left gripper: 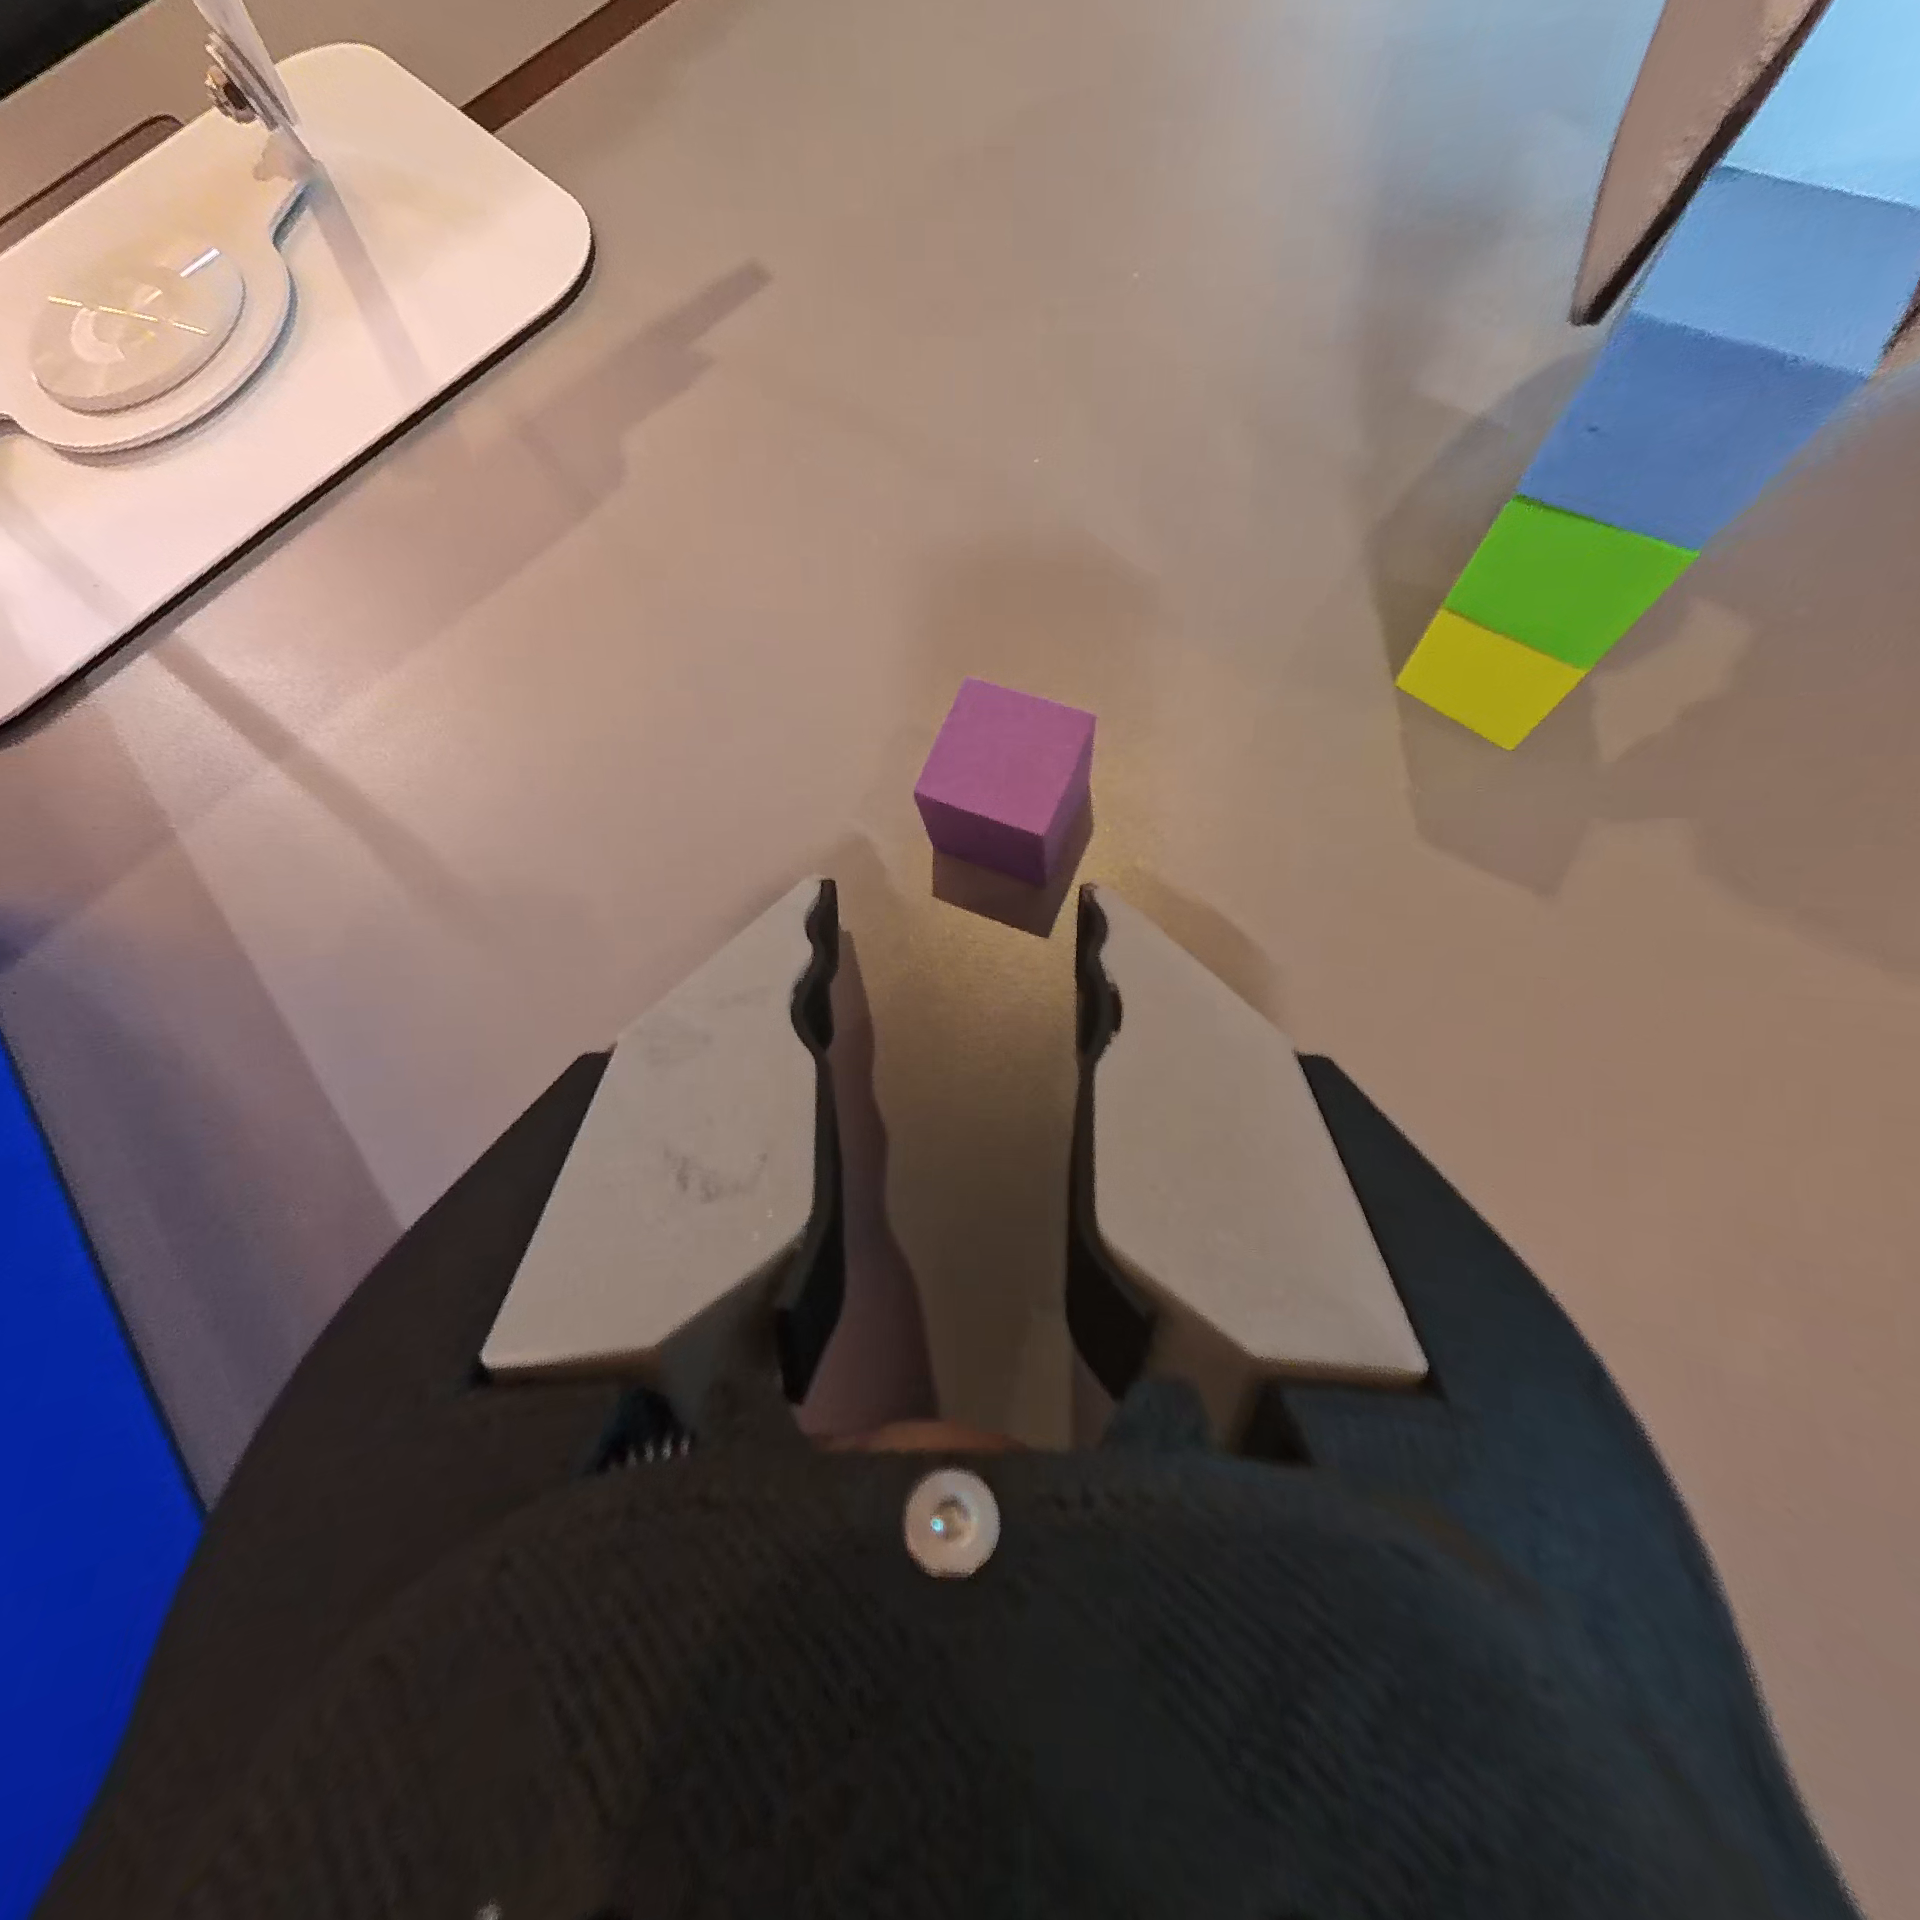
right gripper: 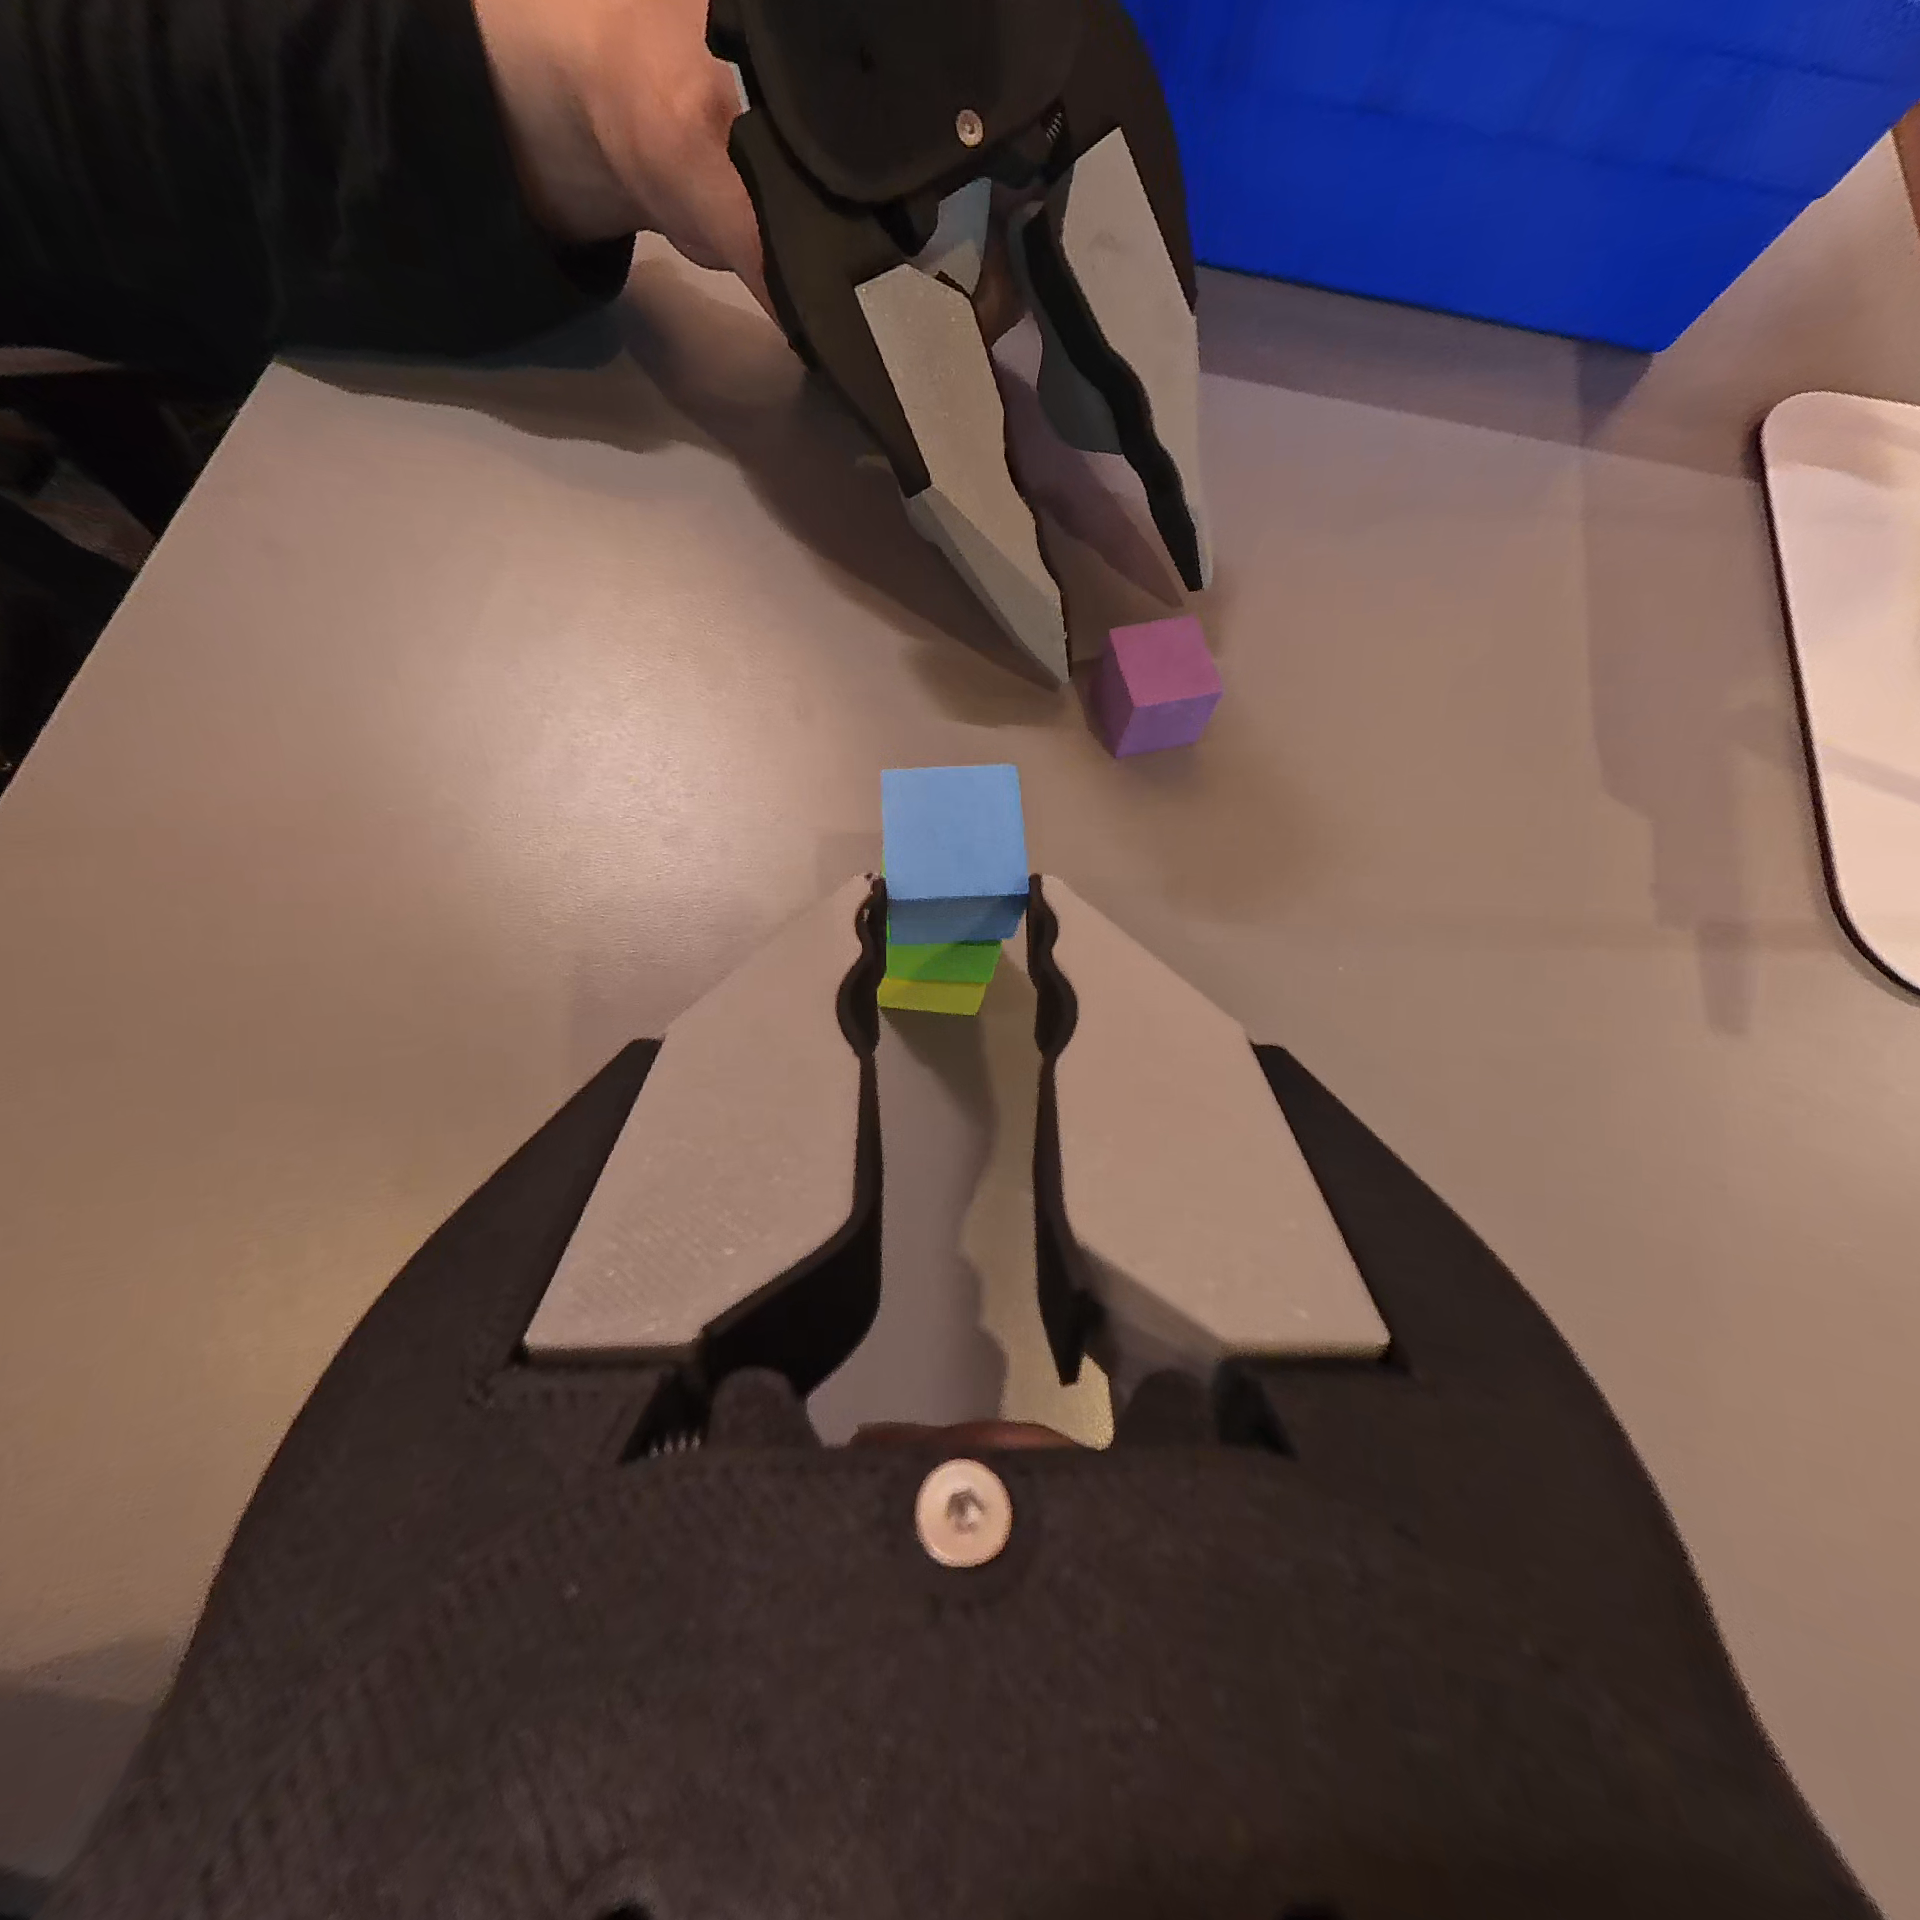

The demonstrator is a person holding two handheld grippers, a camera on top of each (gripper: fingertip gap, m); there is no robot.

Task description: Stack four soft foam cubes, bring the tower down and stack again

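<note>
At twelve o'clock of the gaping, empty left claw (left gripper: 954, 914) sits the purple cube (left gripper: 1003, 777): light, squashy foam, best pinched gently on opposite flat sides. Right claw (right gripper: 954, 902) straddles the blue cube (right gripper: 951, 831); whether it pinches, I cannot tell.

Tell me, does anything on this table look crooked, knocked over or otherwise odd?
Nothing looks damaged or toppled. The blue cube sits a little offset on the green cube and yellow cube, and the purple cube stands alone on the table, not yet stacked.

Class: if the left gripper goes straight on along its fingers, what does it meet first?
Most likely the purple cube, standing alone on the table just beyond the open left gripper, roughly centred between its fingers; exact depth is unclear.
</note>
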